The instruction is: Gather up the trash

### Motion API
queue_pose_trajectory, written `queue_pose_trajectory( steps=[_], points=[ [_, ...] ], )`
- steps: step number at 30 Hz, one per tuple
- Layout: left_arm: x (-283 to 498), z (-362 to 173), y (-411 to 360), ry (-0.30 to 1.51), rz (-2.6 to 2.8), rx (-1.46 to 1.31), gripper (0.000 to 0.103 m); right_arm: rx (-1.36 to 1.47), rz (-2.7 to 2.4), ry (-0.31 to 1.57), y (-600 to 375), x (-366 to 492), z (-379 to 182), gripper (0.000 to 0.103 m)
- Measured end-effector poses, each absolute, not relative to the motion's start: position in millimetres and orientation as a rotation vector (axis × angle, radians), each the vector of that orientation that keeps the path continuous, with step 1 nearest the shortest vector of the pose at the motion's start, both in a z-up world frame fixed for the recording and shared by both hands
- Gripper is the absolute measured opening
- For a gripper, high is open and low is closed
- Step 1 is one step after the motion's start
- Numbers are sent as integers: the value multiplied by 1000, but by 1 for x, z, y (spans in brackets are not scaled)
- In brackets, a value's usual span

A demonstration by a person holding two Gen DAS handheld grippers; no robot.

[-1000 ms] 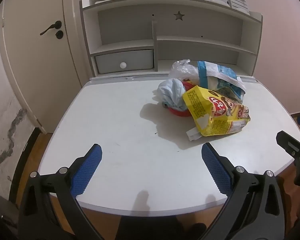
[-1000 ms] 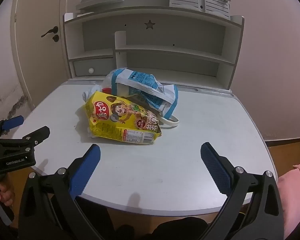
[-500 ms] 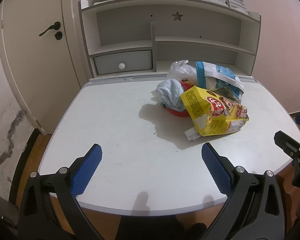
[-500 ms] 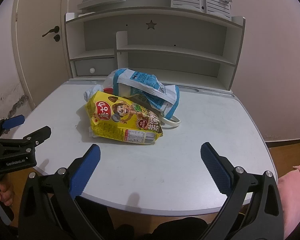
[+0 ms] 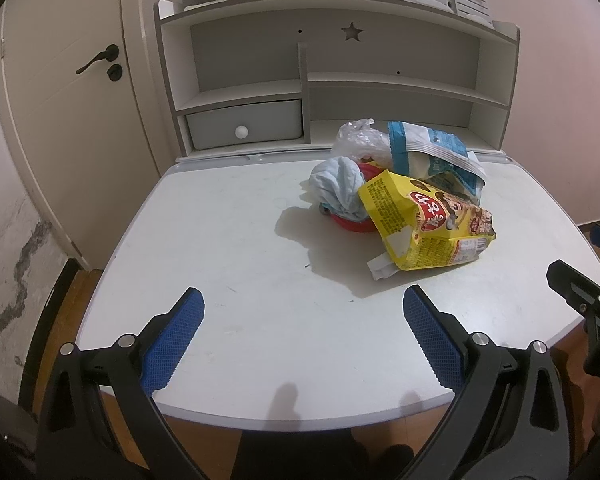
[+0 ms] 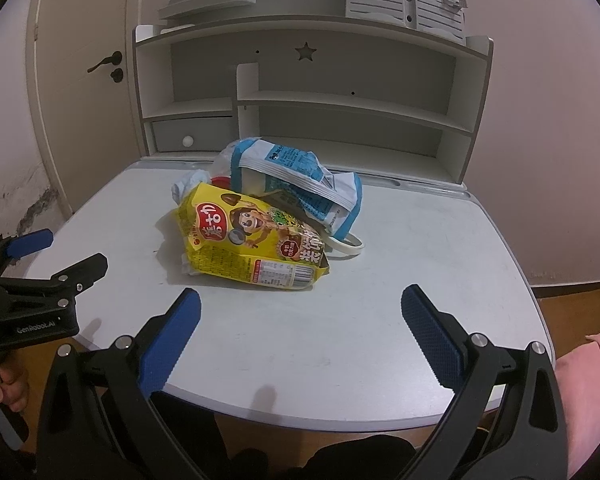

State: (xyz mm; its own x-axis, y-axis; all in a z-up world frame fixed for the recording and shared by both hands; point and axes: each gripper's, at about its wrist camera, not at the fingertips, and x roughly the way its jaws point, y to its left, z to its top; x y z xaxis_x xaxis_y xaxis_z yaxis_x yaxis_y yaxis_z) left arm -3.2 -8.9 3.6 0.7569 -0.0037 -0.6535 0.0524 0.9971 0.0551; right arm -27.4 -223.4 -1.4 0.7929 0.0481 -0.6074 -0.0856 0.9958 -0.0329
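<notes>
Trash sits in one heap on the table: a yellow snack bag nearest, a blue-and-white bag behind it, a light blue cloth over a red bowl. Over the last second little has changed; both grippers have only drifted, the heap a touch nearer. The right gripper has its fingers wide, the yellow bag just ahead and slightly left. The left gripper, also spread wide, has the heap ahead and right. Nothing is gripped yet.
</notes>
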Motion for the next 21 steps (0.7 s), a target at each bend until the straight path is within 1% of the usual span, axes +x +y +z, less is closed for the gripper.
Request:
queue_pose_trajectory(
  steps=[21],
  points=[
    [-4,0,-9,722,-39,75,97,-66,78,648,-220,-30,1,97]
  ],
)
